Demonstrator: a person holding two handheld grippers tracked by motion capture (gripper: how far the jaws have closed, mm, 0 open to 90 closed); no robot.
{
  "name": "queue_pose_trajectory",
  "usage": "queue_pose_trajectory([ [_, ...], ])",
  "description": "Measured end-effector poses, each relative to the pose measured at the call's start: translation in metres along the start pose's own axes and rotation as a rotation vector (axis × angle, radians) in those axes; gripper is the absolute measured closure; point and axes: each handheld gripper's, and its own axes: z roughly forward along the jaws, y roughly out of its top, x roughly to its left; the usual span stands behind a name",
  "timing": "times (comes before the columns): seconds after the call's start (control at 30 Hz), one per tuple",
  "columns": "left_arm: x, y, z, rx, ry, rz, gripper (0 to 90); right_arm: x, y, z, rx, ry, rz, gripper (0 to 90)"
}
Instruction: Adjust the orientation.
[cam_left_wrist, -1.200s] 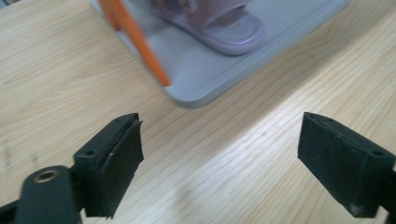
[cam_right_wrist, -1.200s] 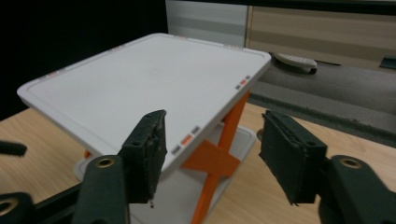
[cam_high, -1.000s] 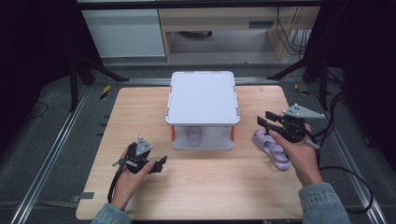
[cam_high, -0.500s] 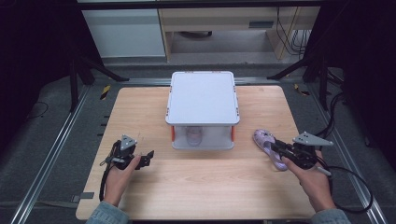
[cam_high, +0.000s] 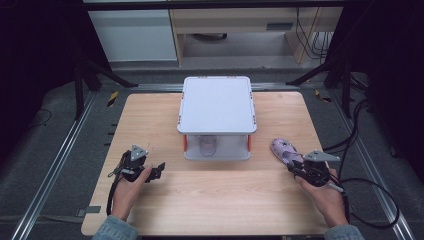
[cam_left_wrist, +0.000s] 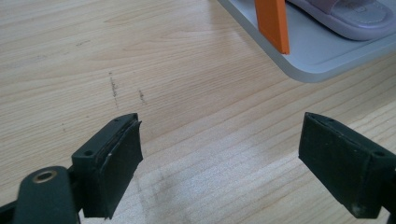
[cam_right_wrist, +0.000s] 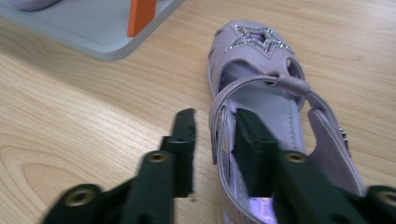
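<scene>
Between right tongs (cam_right_wrist: 212, 140): sandal's side (cam_right_wrist: 219, 126)

Partly hidden sandals

The lilac sandal's (cam_right_wrist: 268, 105) heel runs off the bottom edge behind blurred fingers (cam_right_wrist: 254, 144); a second sandal (cam_left_wrist: 348, 16) inside the box (cam_left_wrist: 317, 56) is cropped.

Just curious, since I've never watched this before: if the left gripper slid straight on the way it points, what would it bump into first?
Probably the grey shelf base, near its orange post; bare table lies before the left gripper.
</scene>
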Motion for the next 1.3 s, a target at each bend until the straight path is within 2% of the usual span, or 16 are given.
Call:
queue_pose_trajectory([
  [0.1, 0.001, 0.000, 0.001, 0.004, 0.002, 0.001, 12.3, -0.003, 0.000, -0.002, -0.010, 0.009, -0.012, 85.2],
  [0.17, 0.001, 0.000, 0.001, 0.005, 0.004, -0.001, 12.2, -0.004, 0.000, -0.006, -0.024, 0.017, 0.001, 85.6],
  [0.27, 0.001, 0.000, 0.001, 0.003, 0.005, -0.001, 12.3, 0.003, 0.001, -0.016, -0.045, 0.045, 0.001, 85.6],
  [0.37, 0.001, 0.000, 0.000, 0.003, 0.007, -0.001, 12.3, 0.017, 0.003, -0.024, -0.053, 0.092, -0.025, 85.6],
  [0.4, 0.001, 0.000, 0.000, 0.003, 0.008, -0.001, 12.3, 0.029, 0.005, -0.029, -0.061, 0.129, -0.042, 85.5],
  [0.43, 0.001, 0.000, 0.000, 0.003, 0.008, -0.002, 12.3, 0.029, 0.005, -0.029, -0.061, 0.129, -0.042, 85.5],
  [0.57, 0.001, 0.000, 0.000, 0.000, 0.010, -0.003, 12.3, 0.055, 0.011, -0.033, -0.073, 0.205, -0.073, 85.4],
  [0.77, 0.001, 0.001, 0.000, 0.000, 0.010, 0.000, 12.4, 0.097, 0.022, -0.022, -0.058, 0.308, -0.143, 85.3],
  [0.93, 0.001, 0.001, 0.000, 0.001, 0.009, 0.000, 12.4, 0.125, 0.025, -0.005, -0.033, 0.373, -0.176, 85.1],
  [1.1, 0.001, 0.001, 0.000, 0.002, 0.008, 0.002, 12.4, 0.141, 0.021, 0.007, -0.005, 0.430, -0.180, 85.2],
  [1.3, 0.000, 0.000, 0.001, 0.008, 0.008, 0.005, 12.4, 0.146, 0.010, 0.014, 0.035, 0.474, -0.179, 83.4],
])
